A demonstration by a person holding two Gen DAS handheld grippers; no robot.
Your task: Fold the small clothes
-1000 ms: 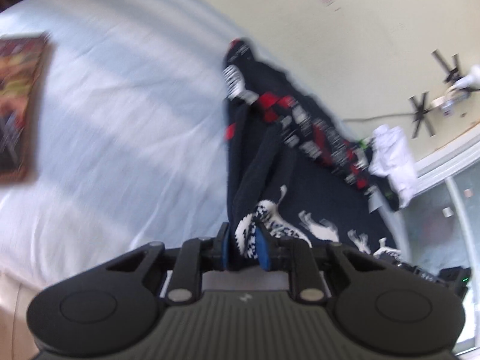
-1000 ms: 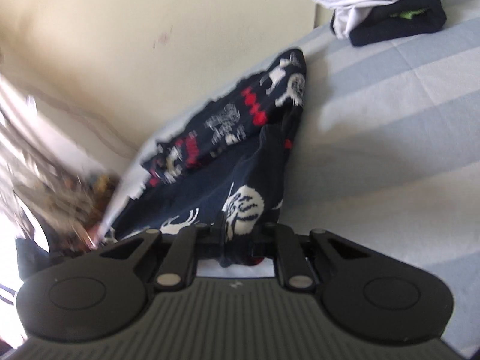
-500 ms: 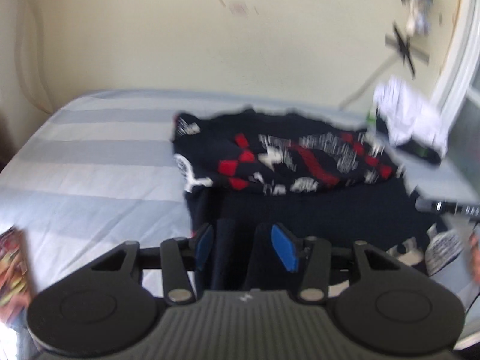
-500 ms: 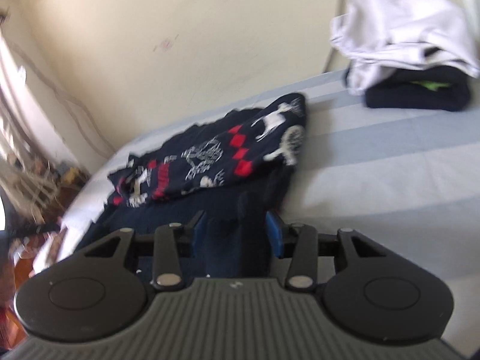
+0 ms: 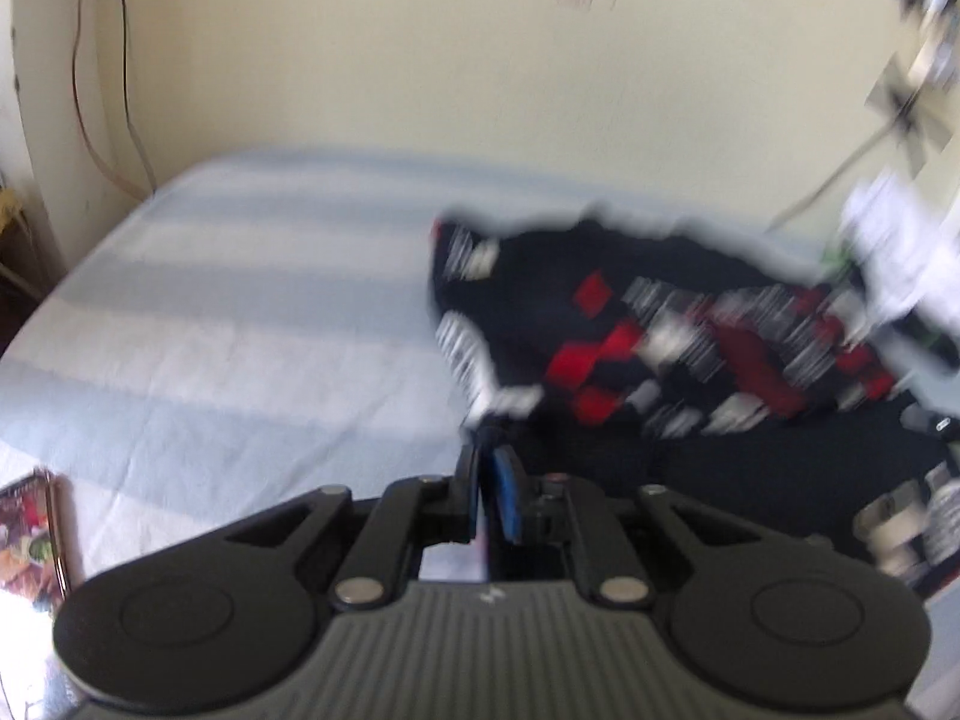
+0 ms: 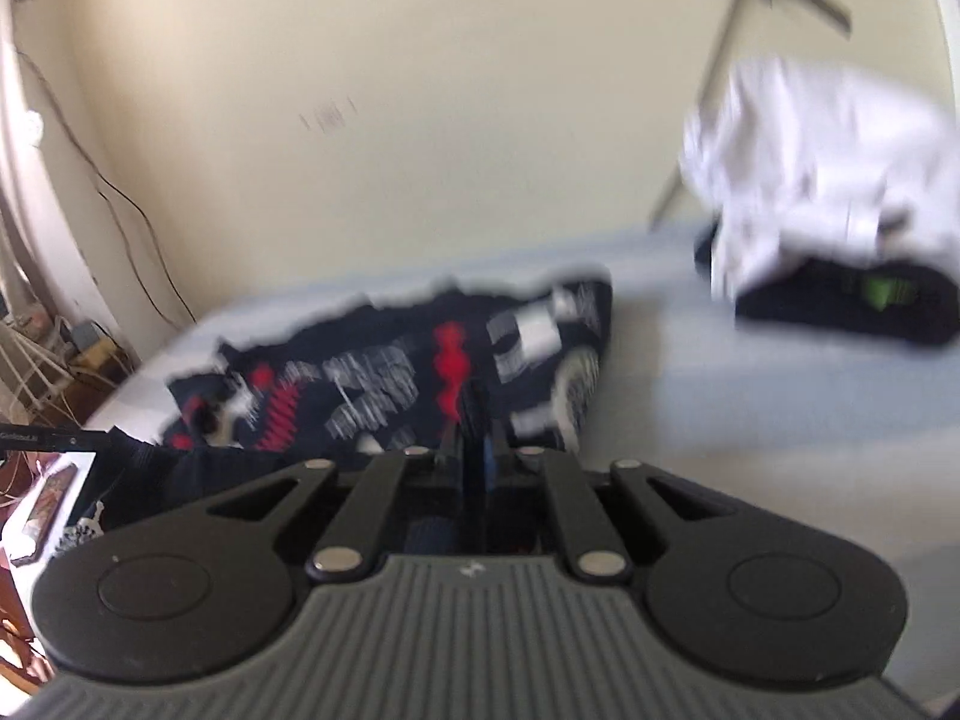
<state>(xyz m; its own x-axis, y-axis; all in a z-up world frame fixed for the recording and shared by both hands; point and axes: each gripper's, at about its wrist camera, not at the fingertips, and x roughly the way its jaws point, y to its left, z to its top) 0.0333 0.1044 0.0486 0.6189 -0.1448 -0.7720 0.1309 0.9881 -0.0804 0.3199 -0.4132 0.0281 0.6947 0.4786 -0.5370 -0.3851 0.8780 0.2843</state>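
Observation:
A dark navy garment with red and white patterns (image 5: 690,354) lies partly folded on the striped bed; it also shows in the right wrist view (image 6: 420,372). My left gripper (image 5: 489,468) is shut and empty, just off the garment's near left corner. My right gripper (image 6: 474,420) is shut and empty, above the garment's near edge. Both views are blurred by motion.
The bed sheet (image 5: 240,330) has pale blue and white stripes. A pile of white and dark folded clothes (image 6: 840,228) sits at the back right. A colourful book (image 5: 30,534) lies at the bed's left edge. A cream wall stands behind the bed.
Both grippers let go of the garment, opened, then closed empty. The garment's near edge now lies folded over on the bed, and both grippers have pulled back.

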